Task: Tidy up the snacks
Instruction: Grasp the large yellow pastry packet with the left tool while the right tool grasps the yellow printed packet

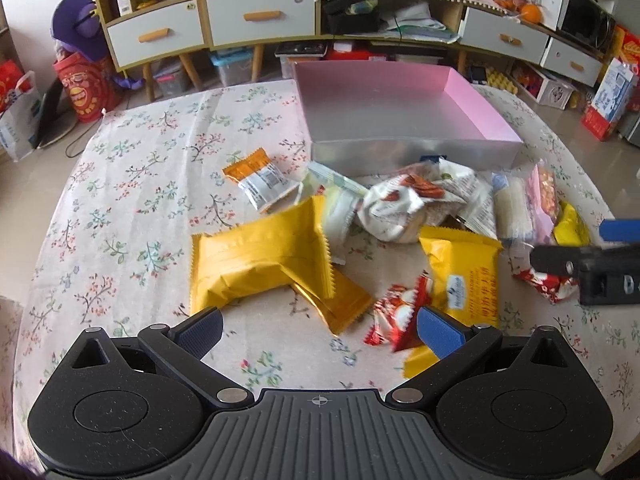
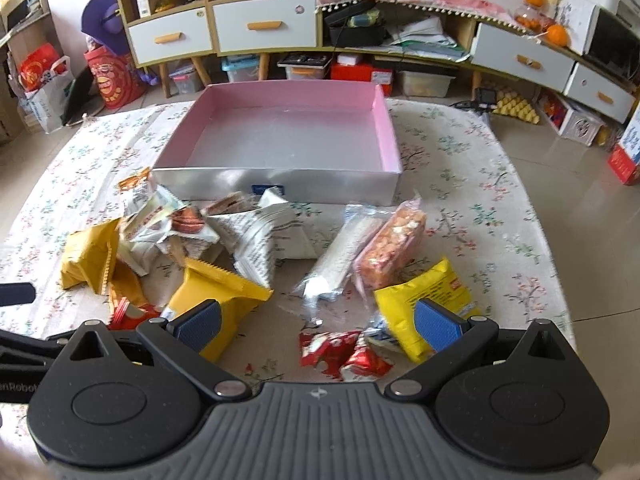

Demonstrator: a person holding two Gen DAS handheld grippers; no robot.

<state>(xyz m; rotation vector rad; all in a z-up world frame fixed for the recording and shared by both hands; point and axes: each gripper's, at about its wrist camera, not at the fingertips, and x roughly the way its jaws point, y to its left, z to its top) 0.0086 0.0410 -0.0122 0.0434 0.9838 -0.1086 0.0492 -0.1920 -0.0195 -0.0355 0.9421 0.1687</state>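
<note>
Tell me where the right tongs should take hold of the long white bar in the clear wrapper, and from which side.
Grip the white bar across its narrow middle, coming from above with the right tongs open. It lies flat on the tablecloth, its length running away from the camera, and the pink nougat pack crowds its right edge, so keep that finger thin.

Black tongs (image 1: 320, 330), blue ribbed pads (image 1: 438, 330), silver screws

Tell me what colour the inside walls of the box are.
Pink inner walls on the box, with a silver outside; the right wrist view shows it best.

Drawer cabinets (image 2: 264, 24) behind floral tablecloth (image 2: 460, 168)
</note>
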